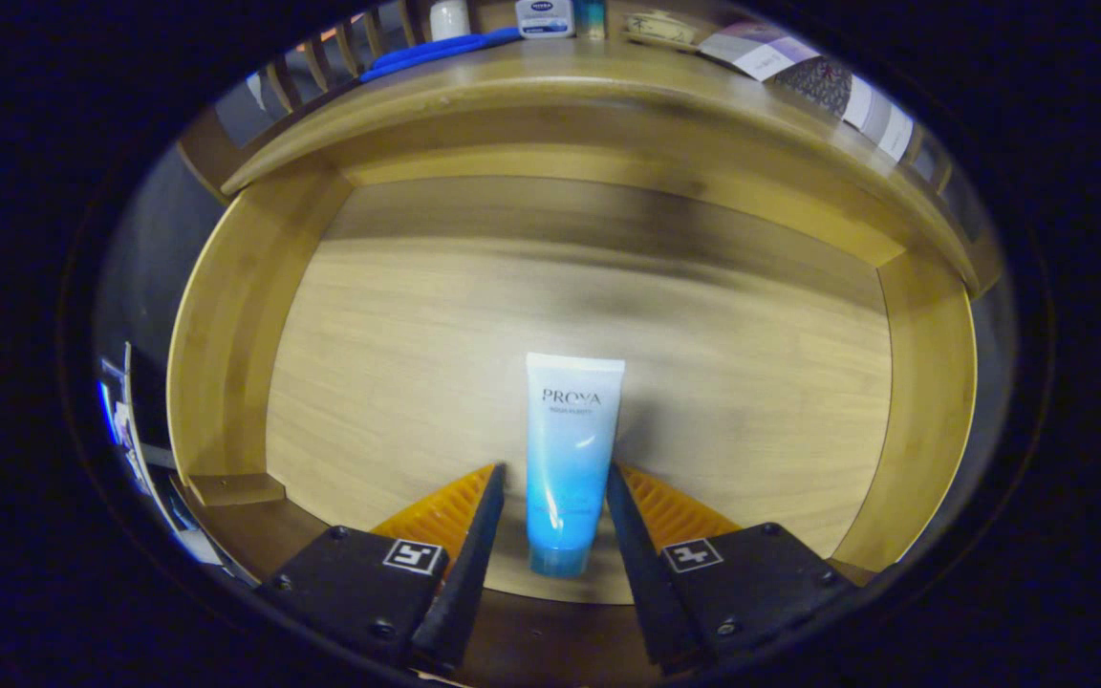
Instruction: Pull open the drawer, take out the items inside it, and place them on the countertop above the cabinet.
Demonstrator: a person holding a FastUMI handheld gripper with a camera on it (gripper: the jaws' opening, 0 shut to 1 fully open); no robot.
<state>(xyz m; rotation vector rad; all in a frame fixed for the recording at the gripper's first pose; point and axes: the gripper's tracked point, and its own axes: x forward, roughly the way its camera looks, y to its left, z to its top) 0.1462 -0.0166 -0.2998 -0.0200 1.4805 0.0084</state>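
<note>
A white-to-blue cosmetic tube [570, 449] stands between my fingers, its blue cap end nearest me and its flat white end pointing ahead. My gripper [555, 470] is shut on the tube, one finger on each side of its lower half. Beneath and beyond it lies the pulled-out wooden drawer [235, 315], whose pale floor carries a soft shadow of the tube. The tube looks lifted a little off that floor. Past the drawer's far wall runs the wooden countertop [550, 72] of the cabinet.
On the countertop stand a small white jar [448, 17], a white and blue tin [545, 16], a blue flat object [436, 53] and some printed cards [799, 67]. The drawer's side walls rise to the left and right of my fingers.
</note>
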